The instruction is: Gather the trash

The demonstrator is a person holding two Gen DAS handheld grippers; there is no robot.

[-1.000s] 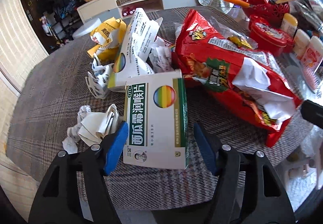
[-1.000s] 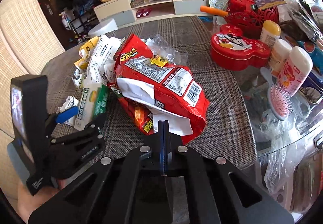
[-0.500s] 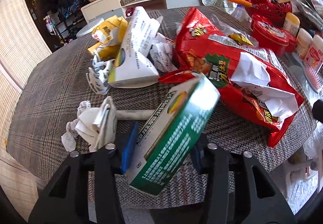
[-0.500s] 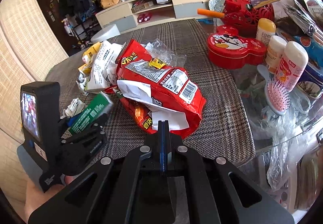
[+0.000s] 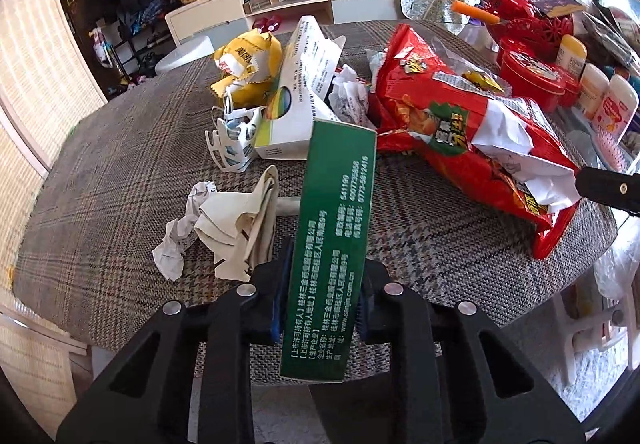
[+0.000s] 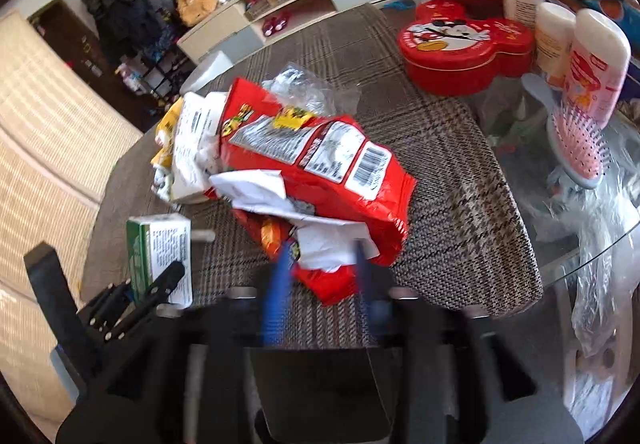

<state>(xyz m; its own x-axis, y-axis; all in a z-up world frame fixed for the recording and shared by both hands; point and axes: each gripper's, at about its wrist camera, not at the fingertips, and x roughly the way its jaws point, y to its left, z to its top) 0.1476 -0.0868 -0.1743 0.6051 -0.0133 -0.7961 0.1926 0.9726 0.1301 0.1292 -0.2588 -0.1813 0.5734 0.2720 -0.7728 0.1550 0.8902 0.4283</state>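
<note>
My left gripper (image 5: 320, 296) is shut on a green and white medicine box (image 5: 334, 240), held on edge above the near table edge; the box also shows in the right wrist view (image 6: 160, 256). A big red snack bag (image 5: 472, 136) with paper in its mouth lies right of it. My right gripper (image 6: 320, 276) is open, its blurred blue fingers either side of the red bag's (image 6: 320, 172) near corner. Crumpled paper (image 5: 224, 228), a second white box (image 5: 300, 92), a yellow wrapper (image 5: 244, 64) and a white mask frame (image 5: 232, 140) lie on the table.
The round table (image 5: 100, 184) has a checked cloth. On its right side stand a red tin (image 6: 464, 44), lotion bottles (image 6: 592, 68), a pink hairbrush (image 6: 576, 148) and a red basket (image 5: 536, 20). Clear plastic bags (image 6: 608, 244) hang off the right edge.
My left gripper closed on the green box and lifted it up on edge. My right gripper opened and moved forward around the red bag's near corner.
</note>
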